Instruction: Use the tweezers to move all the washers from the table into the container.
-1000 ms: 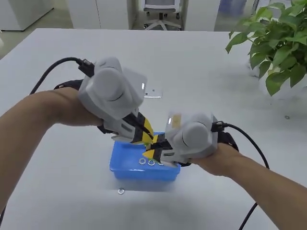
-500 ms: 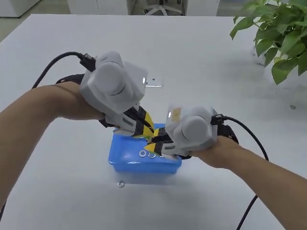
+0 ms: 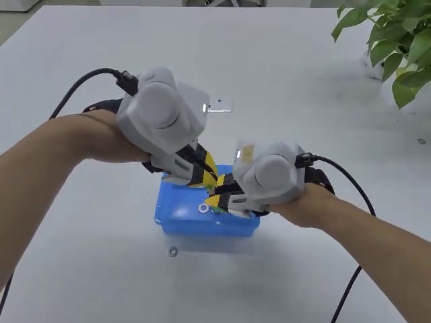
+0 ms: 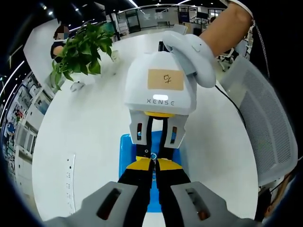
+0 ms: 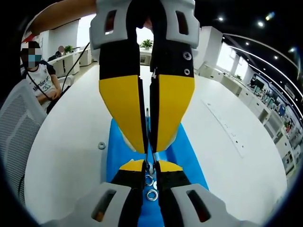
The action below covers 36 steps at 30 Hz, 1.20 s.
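While both tools meet tip to tip over the shallow blue plastic container (image 3: 202, 229), the left gripper (image 3: 212, 180) has its yellow-padded jaws pressed nearly together on the slender metal tweezers (image 5: 147, 124), whose thin blades run down toward the tray's floor. The right gripper (image 3: 217, 199) comes in from the opposite side with its jaws drawn to a narrow slit. Whether they nip the tweezers I cannot tell.

Several small silver ring washers (image 5: 151, 195) lie inside the container, near the wall closest to the right gripper. One more steel washer (image 3: 173, 252) rests on the white tabletop (image 3: 303, 81), just beyond the container's front wall and apart from it.

Bare table opens widely on every side of the tray. A leafy green potted plant (image 3: 397, 40) stands well apart at the far right, and a small pale tag (image 3: 219, 104) lies behind the left gripper.
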### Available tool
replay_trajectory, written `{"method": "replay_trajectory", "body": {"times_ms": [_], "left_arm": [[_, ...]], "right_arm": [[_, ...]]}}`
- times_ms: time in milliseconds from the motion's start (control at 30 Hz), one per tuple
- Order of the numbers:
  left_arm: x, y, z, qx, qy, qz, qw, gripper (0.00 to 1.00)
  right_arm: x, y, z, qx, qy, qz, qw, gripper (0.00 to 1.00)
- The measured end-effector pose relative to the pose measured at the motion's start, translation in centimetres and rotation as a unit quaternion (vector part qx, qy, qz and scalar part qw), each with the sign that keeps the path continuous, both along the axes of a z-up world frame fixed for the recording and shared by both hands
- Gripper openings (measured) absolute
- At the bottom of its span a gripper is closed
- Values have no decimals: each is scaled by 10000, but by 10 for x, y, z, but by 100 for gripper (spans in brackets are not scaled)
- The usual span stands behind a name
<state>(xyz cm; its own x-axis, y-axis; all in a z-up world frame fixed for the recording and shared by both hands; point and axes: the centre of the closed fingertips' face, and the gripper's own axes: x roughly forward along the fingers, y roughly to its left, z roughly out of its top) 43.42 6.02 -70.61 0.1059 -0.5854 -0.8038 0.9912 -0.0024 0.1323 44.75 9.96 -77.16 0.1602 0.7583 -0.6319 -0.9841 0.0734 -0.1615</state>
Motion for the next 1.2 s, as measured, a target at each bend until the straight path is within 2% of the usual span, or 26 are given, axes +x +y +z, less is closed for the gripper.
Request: {"method": "replay_trajectory", "body": {"times_ms": [467,733,1200], "left_arm": [[-1,0,-3,7,44,-23,10000,6],[-4,0,3,-4,23,-34,10000,6],[-14,1,22,-8,-107,-23,9999,6]], "right_arm": [[0,0,-3,-42,22,12,10000,11],[-3,0,3,-9,-15,23,10000,10],[-12,3,22,70,-129,18,9999,10]]}}
